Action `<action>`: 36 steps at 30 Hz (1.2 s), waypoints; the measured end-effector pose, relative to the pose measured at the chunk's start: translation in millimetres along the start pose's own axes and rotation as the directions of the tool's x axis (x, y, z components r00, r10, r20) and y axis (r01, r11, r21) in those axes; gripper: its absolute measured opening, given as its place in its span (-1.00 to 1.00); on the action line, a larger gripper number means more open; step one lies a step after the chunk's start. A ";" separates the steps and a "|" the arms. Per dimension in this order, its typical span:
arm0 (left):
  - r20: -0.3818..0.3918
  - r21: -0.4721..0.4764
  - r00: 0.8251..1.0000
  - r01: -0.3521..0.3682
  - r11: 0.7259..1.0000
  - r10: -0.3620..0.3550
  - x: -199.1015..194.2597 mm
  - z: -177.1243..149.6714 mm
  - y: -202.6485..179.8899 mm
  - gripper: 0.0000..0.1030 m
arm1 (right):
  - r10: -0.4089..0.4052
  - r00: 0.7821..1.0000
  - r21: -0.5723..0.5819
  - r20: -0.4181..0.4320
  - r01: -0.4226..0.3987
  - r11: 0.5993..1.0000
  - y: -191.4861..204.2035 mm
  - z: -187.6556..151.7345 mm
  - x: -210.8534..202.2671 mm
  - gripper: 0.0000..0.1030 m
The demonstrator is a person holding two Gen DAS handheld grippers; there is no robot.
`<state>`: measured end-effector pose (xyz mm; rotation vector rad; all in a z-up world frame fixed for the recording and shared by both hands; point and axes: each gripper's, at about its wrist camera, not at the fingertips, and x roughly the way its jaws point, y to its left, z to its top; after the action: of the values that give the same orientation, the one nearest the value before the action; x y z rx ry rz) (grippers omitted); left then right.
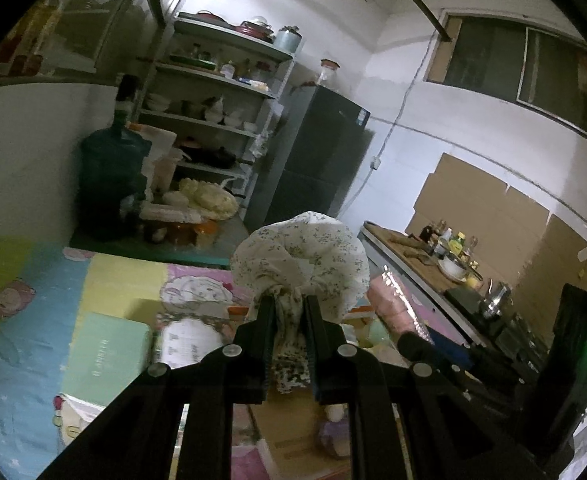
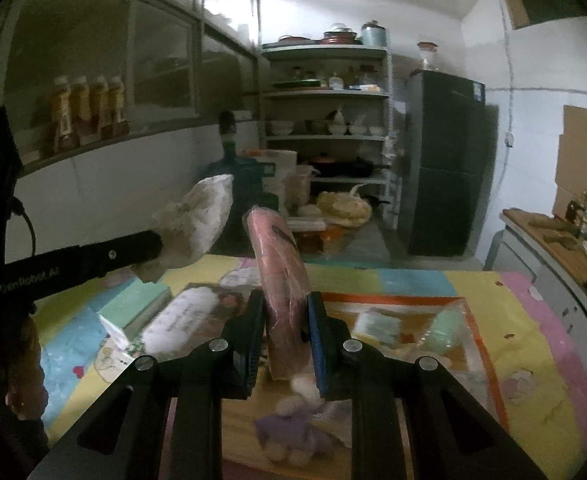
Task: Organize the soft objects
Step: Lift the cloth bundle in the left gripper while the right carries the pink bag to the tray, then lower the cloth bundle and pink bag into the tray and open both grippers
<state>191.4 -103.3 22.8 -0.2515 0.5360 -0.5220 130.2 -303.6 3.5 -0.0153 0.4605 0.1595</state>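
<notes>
Floral cloth bundle (image 1: 299, 258), pinched at its gathered neck by closed left gripper (image 1: 289, 304); pink wrapped roll (image 2: 279, 264) clamped upright by closed right gripper (image 2: 285, 304); both raised clear of the counter (image 2: 473, 280), probably for sorting.

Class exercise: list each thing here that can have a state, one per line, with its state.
left gripper: shut on the floral cloth bundle
floral cloth bundle: held, lifted off the table
right gripper: shut on the pink wrapped pack
pink wrapped pack: held upright
purple plush toy: lying on the table

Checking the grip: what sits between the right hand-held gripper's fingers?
A pink wrapped roll, standing upright and clamped between them, in the right wrist view.
</notes>
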 end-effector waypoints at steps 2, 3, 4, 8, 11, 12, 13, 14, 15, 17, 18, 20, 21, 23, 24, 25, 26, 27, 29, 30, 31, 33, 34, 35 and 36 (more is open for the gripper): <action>-0.009 0.006 1.000 0.006 1.000 -0.006 5.9 -1.2 -6.0 -0.71 | -0.011 1.000 0.008 -0.001 0.011 1.000 -8.5 -1.4 -1.5 -0.58; -0.014 0.009 1.000 0.008 1.000 -0.008 8.7 -1.9 -9.2 -0.71 | -0.016 1.000 0.012 -0.001 0.016 1.000 -12.4 -2.0 -2.1 -0.58; -0.017 0.011 1.000 0.010 1.000 -0.009 10.6 -2.5 -11.2 -0.71 | -0.022 1.000 0.016 -0.001 0.022 1.000 -16.1 -2.7 -2.7 -0.58; -0.038 0.024 0.999 0.019 1.000 -0.018 23.1 -5.5 -24.3 -0.71 | -0.041 0.999 0.033 -0.003 0.041 0.999 -31.7 -6.6 -6.3 -0.58; -0.051 0.033 0.998 0.027 0.999 -0.025 30.1 -8.1 -32.2 -0.71 | -0.054 0.999 0.045 -0.004 0.054 0.997 -42.3 -8.8 -8.7 -0.58; -0.057 0.039 0.998 0.030 0.999 -0.028 33.3 -9.3 -36.1 -0.71 | -0.061 0.998 0.052 -0.005 0.061 0.997 -47.2 -10.1 -9.9 -0.58; -0.061 0.043 0.998 0.032 0.999 -0.030 35.9 -9.8 -38.3 -0.71 | -0.065 0.998 0.055 -0.005 0.065 0.996 -49.6 -10.8 -10.4 -0.58; -0.064 0.046 0.997 0.034 0.998 -0.031 37.7 -10.8 -41.6 -0.71 | -0.069 0.998 0.060 -0.007 0.070 0.996 -53.4 -12.3 -11.4 -0.58; -0.070 0.052 0.997 0.036 0.998 -0.032 40.8 -12.1 -45.5 -0.71 | -0.075 0.997 0.064 -0.008 0.076 0.995 -56.7 -13.5 -12.3 -0.58; -0.080 0.060 0.996 0.039 0.997 -0.034 46.4 -13.4 -51.9 -0.71 | -0.085 0.996 0.069 -0.010 0.085 0.994 -62.6 -15.8 -14.4 -0.58; -0.084 0.063 0.996 0.040 0.997 -0.035 48.9 -14.4 -54.4 -0.71 | -0.091 0.996 0.073 -0.011 0.091 0.993 -66.9 -17.2 -15.7 -0.58; -0.094 0.070 0.995 0.044 0.997 -0.037 54.3 -15.7 -59.7 -0.71 | -0.099 0.995 0.081 -0.015 0.100 0.992 -73.5 -19.6 -16.9 -0.58; -0.101 0.073 0.994 0.047 0.996 -0.040 57.5 -17.0 -62.9 -0.71 | -0.105 0.994 0.085 -0.017 0.106 0.991 -77.6 -21.4 -17.7 -0.58; -0.111 0.080 0.993 0.050 0.995 -0.041 63.2 -19.2 -67.7 -0.71 | -0.113 0.993 0.093 -0.023 0.115 0.989 -84.1 -23.9 -18.7 -0.58; -0.118 0.084 0.992 0.053 0.995 -0.043 66.5 -20.6 -70.8 -0.71 | -0.119 0.993 0.097 -0.026 0.121 0.988 -88.5 -25.8 -19.3 -0.58; -0.123 0.087 0.991 0.055 0.995 -0.044 69.3 -21.7 -73.8 -0.71 | -0.124 0.992 0.102 -0.029 0.126 0.987 -92.4 -27.5 -19.9 -0.58; -0.130 0.091 0.990 0.057 0.994 -0.044 73.2 -23.3 -77.0 -0.71 | -0.127 0.991 0.104 -0.031 0.129 0.986 -95.8 -29.2 -20.4 -0.58; -0.136 0.095 0.990 0.058 0.994 -0.045 76.7 -24.8 -80.0 -0.71 | -0.133 0.991 0.109 -0.034 0.136 0.985 -100.2 -31.1 -21.1 -0.58; -0.150 0.100 0.988 0.059 0.993 -0.043 84.6 -26.5 -84.0 -0.71 | -0.140 0.989 0.116 -0.041 0.144 0.983 -106.7 -34.0 -21.1 -0.58; -0.159 0.102 0.986 0.059 0.993 -0.042 88.1 -28.0 -84.8 -0.71 | -0.145 0.988 0.120 -0.046 0.150 0.981 -110.6 -35.7 -20.4 -0.58; -0.167 0.104 0.985 0.058 0.993 -0.040 91.6 -30.3 -87.4 -0.71 | -0.150 0.987 0.123 -0.051 0.155 0.980 -113.3 -36.7 -19.3 -0.58; -0.185 0.107 0.982 0.057 0.993 -0.037 99.0 -33.7 -88.9 -0.71 | -0.161 0.985 0.129 -0.065 0.168 0.977 -120.9 -40.7 -16.6 -0.58; -0.193 0.108 0.981 0.057 0.993 -0.035 102.0 -35.3 -89.7 -0.71 | -0.163 0.984 0.132 -0.073 0.172 0.976 -124.7 -43.1 -15.0 -0.58; -0.202 0.110 0.979 0.055 0.992 -0.032 105.8 -37.3 -90.6 -0.71 | -0.164 0.983 0.134 -0.077 0.173 0.976 -125.8 -43.7 -13.2 -0.58; -0.208 0.111 0.978 0.054 0.992 -0.030 108.3 -38.6 -91.3 -0.71 | -0.166 0.982 0.138 -0.086 0.176 0.975 -129.2 -46.1 -11.0 -0.58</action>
<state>212.9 -241.4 -22.0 -0.0976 0.7007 -0.6227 120.5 -435.1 -35.7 0.0816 0.5412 -0.0444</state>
